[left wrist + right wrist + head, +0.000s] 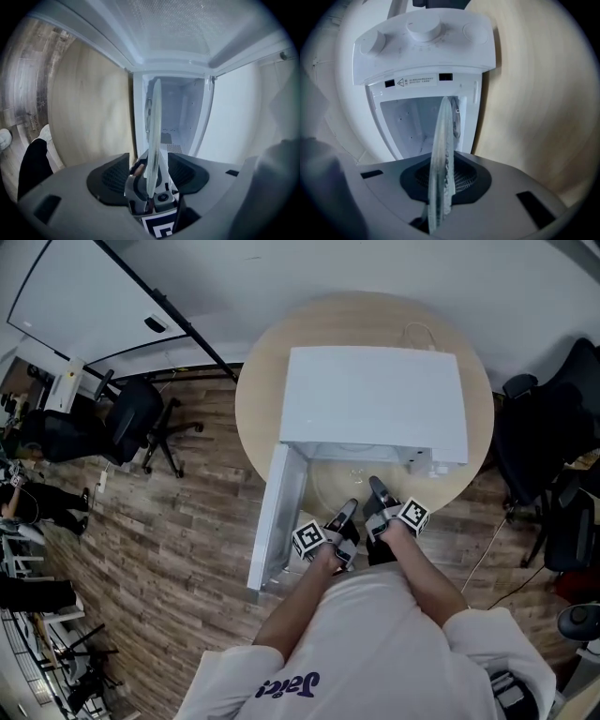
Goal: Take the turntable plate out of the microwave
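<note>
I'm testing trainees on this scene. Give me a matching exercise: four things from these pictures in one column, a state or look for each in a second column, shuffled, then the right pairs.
Column one
1. microwave door
2. turntable plate
3. left gripper
4. right gripper

Column two
a. fingers closed on the plate's rim
b. clear glass
c. swung open
d. fingers apart, with the plate's rim between them

Pairs: 1-c; 2-b; 3-d; 4-a
</note>
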Action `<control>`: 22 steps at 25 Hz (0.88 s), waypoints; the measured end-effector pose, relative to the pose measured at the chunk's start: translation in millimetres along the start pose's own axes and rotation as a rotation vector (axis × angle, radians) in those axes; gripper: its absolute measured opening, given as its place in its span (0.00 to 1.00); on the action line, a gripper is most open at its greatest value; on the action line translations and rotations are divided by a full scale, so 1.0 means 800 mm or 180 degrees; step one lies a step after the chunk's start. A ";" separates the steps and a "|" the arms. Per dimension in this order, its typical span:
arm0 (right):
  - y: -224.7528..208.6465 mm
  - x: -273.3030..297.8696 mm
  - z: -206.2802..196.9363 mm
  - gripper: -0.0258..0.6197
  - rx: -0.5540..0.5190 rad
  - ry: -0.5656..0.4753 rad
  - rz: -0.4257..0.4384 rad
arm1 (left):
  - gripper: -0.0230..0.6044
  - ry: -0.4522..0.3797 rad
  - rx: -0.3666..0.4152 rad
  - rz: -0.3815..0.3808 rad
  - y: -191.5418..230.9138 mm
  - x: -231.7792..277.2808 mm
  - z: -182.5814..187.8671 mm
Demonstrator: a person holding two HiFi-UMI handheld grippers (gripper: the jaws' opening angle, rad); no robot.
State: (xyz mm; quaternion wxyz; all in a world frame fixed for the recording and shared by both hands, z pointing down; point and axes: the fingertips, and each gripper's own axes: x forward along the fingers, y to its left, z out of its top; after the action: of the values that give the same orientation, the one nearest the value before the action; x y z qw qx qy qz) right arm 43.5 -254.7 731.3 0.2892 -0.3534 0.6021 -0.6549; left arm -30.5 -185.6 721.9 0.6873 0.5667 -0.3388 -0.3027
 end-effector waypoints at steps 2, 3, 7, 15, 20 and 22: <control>0.006 -0.010 -0.007 0.11 -0.0033 0.0011 -0.0004 | 0.44 -0.0104 0.0055 -0.0039 -0.001 -0.007 0.009; 0.008 -0.015 -0.009 0.11 -0.0037 0.0014 0.0000 | 0.44 -0.0139 0.0072 -0.0058 -0.003 -0.009 0.012; 0.020 -0.038 -0.016 0.11 -0.0087 0.0004 0.0016 | 0.45 -0.0193 0.0089 -0.0195 -0.013 -0.016 0.016; 0.048 -0.085 -0.039 0.11 -0.0195 0.0003 0.0014 | 0.45 -0.0092 -0.0012 -0.0567 -0.044 -0.025 -0.006; 0.077 -0.106 -0.050 0.11 -0.0254 -0.0042 0.0015 | 0.44 -0.0007 0.0025 -0.0652 -0.073 -0.030 -0.022; 0.091 -0.111 -0.055 0.11 -0.0239 -0.0070 0.0037 | 0.37 -0.0017 0.0003 -0.0708 -0.091 -0.035 -0.026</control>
State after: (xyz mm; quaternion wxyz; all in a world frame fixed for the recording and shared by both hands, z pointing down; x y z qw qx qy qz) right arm 56.5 -165.4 647.7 0.2862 -0.3676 0.6252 -0.6262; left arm -32.2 -164.1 644.5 0.6483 0.6003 -0.2758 -0.3785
